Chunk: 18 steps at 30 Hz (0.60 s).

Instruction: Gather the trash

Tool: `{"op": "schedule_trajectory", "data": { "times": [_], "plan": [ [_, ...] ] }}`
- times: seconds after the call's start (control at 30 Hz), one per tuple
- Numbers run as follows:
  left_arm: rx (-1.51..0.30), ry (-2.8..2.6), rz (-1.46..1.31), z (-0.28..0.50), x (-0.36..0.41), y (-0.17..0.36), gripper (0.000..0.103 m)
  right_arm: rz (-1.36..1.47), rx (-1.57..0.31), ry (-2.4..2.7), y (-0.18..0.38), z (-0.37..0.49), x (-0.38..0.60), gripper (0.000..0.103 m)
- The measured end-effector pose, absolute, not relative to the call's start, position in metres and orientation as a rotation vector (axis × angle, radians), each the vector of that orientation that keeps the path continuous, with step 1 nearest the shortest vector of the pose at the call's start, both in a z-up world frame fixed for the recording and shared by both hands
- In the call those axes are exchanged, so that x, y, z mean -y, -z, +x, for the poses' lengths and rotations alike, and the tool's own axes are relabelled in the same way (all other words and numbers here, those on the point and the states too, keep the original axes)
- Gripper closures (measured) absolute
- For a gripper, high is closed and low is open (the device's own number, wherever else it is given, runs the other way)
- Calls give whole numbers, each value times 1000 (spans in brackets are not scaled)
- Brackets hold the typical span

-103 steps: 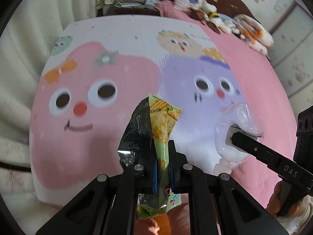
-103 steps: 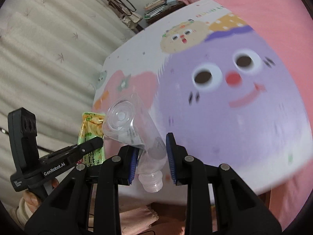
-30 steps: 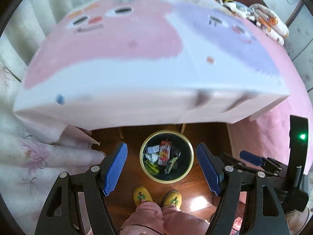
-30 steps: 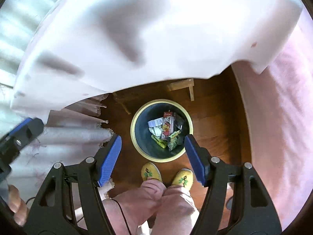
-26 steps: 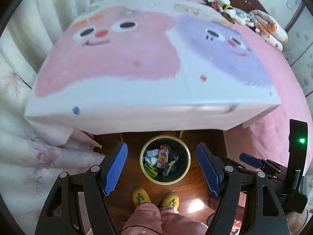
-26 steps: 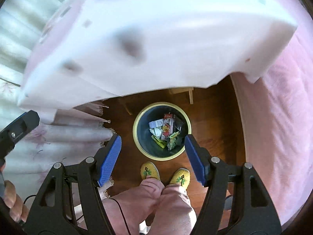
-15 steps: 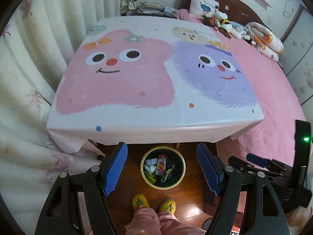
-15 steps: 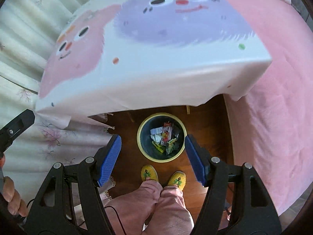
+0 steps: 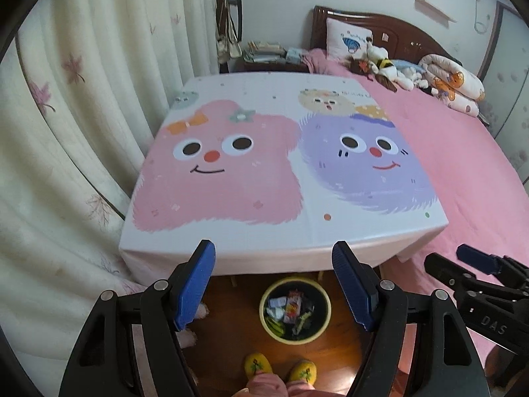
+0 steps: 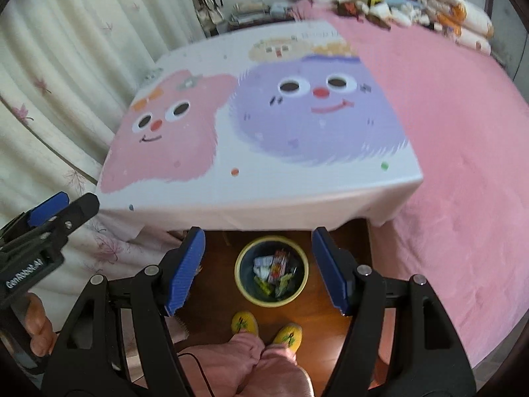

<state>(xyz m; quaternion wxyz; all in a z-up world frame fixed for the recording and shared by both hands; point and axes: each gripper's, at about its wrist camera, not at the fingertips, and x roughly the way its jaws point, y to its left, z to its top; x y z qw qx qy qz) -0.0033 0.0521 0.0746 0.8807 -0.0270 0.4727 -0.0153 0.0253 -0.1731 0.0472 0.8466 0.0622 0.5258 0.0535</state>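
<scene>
The trash lies in a heap of wrappers, among them a red and white packet and some green ones, at the bottom of a round bin with a pale yellow rim and dark inside. The bin stands on the brown wooden floor, partly under the near edge of the desk. In the left wrist view it sits below and between the blue pads of the left gripper; in the right wrist view the same bin sits between and just beyond the pads of the right gripper. Both pairs of jaws stand spread wide and released, with nothing between them.

Nearer than the bin, close under the jaws, are two yellow slippers and pink trouser legs. A hand grips the handle of the left gripper at the far left of the right wrist view, and the right gripper's black body shows to the right of the left jaws.

Beyond the jaws lies the desk, covered by a white cloth printed with a pink fuzzy face and a purple one. Left of the jaws hang cream curtains with pink leaf prints. Right of the desk spreads a pink bed, with plush toys and a pillow at its wooden headboard.
</scene>
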Motion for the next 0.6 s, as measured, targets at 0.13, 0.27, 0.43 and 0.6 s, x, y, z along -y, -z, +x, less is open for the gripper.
{"op": "schedule_trajectory", "data": {
  "times": [0.13, 0.27, 0.43, 0.6],
  "plan": [
    [-996, 25, -48, -5, -45, -73, 29, 113, -1052, -108, -63, 18, 168, 38],
    [-991, 29, -34, -9, -41, -73, 29, 100, -1027, -109, -70, 14, 162, 38],
    [-981, 17, -27, -9, -39, -74, 29, 86, -1008, -115, -74, 14, 158, 38],
    [-1002, 6, -38, -6, -40, -70, 29, 82, -1000, -131, -74, 16, 155, 38]
  ]
}}
